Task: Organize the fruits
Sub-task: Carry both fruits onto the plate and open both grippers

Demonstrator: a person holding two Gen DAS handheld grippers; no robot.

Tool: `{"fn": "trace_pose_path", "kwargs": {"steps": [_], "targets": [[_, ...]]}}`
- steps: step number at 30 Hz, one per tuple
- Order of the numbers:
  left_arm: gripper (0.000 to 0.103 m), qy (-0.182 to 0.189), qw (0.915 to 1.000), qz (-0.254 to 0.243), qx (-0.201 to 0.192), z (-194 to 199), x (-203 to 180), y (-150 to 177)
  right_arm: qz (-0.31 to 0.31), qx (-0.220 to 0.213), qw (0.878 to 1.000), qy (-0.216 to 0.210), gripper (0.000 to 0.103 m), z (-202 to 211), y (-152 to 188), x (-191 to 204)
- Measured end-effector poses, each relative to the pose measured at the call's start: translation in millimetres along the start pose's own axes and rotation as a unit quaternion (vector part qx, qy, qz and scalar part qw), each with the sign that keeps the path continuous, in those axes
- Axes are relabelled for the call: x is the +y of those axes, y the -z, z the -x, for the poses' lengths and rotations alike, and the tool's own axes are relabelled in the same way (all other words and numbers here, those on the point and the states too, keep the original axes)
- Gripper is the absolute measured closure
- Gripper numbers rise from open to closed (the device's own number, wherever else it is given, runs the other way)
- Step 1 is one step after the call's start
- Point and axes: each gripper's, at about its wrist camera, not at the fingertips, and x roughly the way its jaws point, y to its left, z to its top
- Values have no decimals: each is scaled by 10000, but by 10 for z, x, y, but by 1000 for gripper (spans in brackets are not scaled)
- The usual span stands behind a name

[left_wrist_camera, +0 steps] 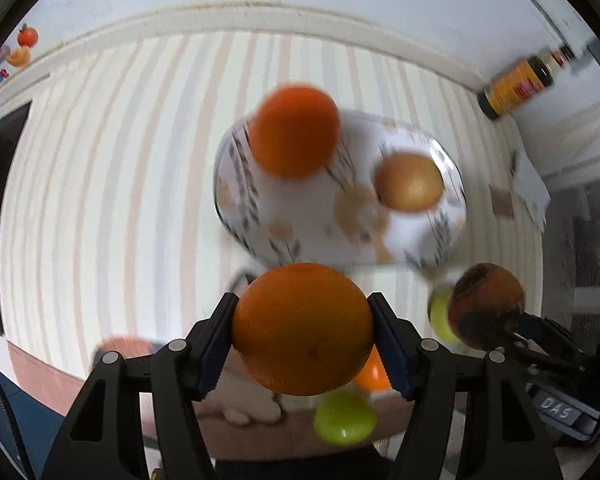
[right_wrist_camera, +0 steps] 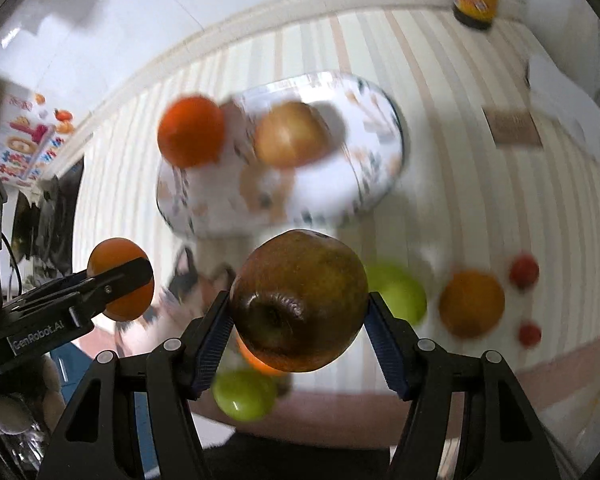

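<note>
Left wrist: your left gripper (left_wrist_camera: 302, 330) jaws clamp the orange (left_wrist_camera: 302, 328) at its widest girth; firm, slick rind; plate (left_wrist_camera: 452, 168) at 12 o'clock.
Right wrist: your right gripper (right_wrist_camera: 300, 306) jaws hold the apple (right_wrist_camera: 300, 300); bruisable, squeeze gently.

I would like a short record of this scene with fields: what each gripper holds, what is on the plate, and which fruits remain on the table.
left gripper: shut on an orange
right gripper: shut on a brownish apple
plate: patterned, holds a second orange and a yellowish apple
fruits on table: green apples, another orange, two small red fruits
table cover: striped cloth
background: bottle with orange label
image quality: motion blur
</note>
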Motion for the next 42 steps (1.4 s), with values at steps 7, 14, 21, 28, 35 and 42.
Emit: {"fn": "trace_pose_path", "kwargs": {"steps": [7,14,21,28,35,42], "targets": [[40,-245,9996,82,115,-288,49,-428,-376,-237,9990,-36,35,76,-790,-187],[40,-357,9983,112,455,-652,16,-547,-351,-100,9985,412,35,-186,-1480,-334],[40,-407,9966,162,702,-859,43,-561,-202,322,9975,603,35,-596,-1590,-362],[40,-433,9961,349,688,-923,113,-621,-400,608,9967,368,25,-775,-1647,-451],[10,-376,9975,384,464,-804,210,-608,-259,460,9976,446,11,-598,-1570,-388],[10,-460,9982,355,158,-538,269,-568,-29,176,9974,695,11,-344,-1326,-319]]}}
